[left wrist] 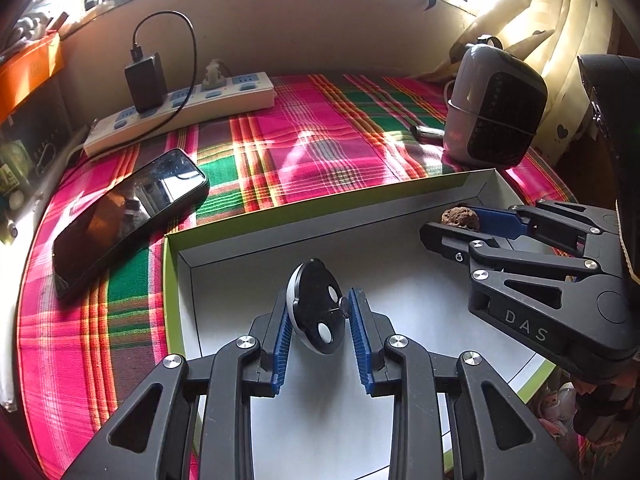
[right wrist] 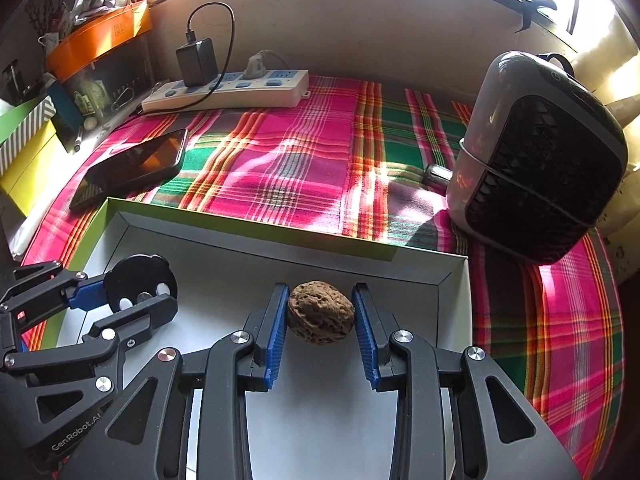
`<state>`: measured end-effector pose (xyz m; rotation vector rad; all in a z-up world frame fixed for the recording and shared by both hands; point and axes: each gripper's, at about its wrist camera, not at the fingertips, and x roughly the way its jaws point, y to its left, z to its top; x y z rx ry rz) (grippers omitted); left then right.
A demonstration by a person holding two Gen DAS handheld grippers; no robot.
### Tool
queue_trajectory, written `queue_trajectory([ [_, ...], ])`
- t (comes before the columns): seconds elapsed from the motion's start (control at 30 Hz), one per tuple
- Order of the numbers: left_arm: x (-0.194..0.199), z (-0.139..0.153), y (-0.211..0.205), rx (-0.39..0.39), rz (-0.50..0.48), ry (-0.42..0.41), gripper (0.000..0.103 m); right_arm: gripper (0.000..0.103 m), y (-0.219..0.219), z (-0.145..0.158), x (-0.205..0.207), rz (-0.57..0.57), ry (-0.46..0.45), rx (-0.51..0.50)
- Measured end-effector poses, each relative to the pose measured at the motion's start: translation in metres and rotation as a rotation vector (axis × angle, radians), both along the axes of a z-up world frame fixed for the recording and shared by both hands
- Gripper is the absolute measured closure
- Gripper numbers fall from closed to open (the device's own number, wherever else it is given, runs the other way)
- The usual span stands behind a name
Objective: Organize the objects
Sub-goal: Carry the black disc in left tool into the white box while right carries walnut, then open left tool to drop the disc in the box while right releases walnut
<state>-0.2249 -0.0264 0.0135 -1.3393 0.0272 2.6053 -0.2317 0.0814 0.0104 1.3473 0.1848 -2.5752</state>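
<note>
Between my right hand-held gripper pads, over the box, sits a clenched walnut: light, hard, round, slip-prone, so I grip mid-shell. Left hand-held gripper pinches a disc.

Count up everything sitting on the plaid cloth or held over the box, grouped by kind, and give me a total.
Electronics: 4 (phone, power strip, black charger, grey fan heater)
Boxes: 1 (white box)
Held by the tools: 2 (walnut in the right tool, black disc in the left tool)
Small metal object by the heater: 1
Total: 8
</note>
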Motion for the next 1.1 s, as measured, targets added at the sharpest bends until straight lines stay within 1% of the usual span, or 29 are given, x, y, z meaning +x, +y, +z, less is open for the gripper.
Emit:
queue_trajectory([
  [0.33, -0.001, -0.002, 0.002, -0.005, -0.002, -0.004, 0.076, 0.069, 0.0, 0.0, -0.001, -0.005, -0.004, 0.006],
  [0.47, -0.001, -0.002, 0.003, -0.008, -0.003, -0.005, 0.075, 0.069, 0.0, -0.001, 0.0, -0.005, -0.007, 0.005],
  [0.5, -0.001, -0.002, 0.003, -0.008, -0.004, -0.004, 0.074, 0.067, 0.001, -0.001, 0.0, -0.006, -0.006, 0.003],
  [0.53, 0.0, -0.002, 0.004, -0.01, -0.004, -0.004, 0.074, 0.06, 0.001, 0.0, 0.001, -0.008, -0.004, 0.001],
  [0.6, 0.001, -0.002, 0.005, -0.013, -0.007, -0.005, 0.072, 0.054, 0.001, 0.001, 0.002, -0.01, 0.001, -0.005],
  [0.67, 0.002, -0.001, 0.005, -0.013, -0.008, -0.003, 0.071, 0.054, 0.001, 0.003, 0.004, -0.012, 0.004, -0.01],
  [0.77, 0.005, 0.002, 0.003, -0.017, 0.003, 0.008, 0.064, 0.054, 0.002, 0.006, 0.007, -0.017, 0.014, -0.009],
  [0.8, 0.006, 0.004, 0.002, -0.014, 0.009, 0.009, 0.064, 0.054, 0.003, 0.007, 0.008, -0.019, 0.016, -0.013],
  [1.0, 0.018, 0.013, -0.004, -0.008, 0.02, 0.03, 0.063, 0.054, 0.007, 0.015, 0.02, -0.027, 0.041, -0.023],
  [1.1, 0.027, 0.017, -0.004, -0.019, 0.024, 0.047, 0.063, 0.054, 0.008, 0.02, 0.027, -0.027, 0.054, -0.03],
])
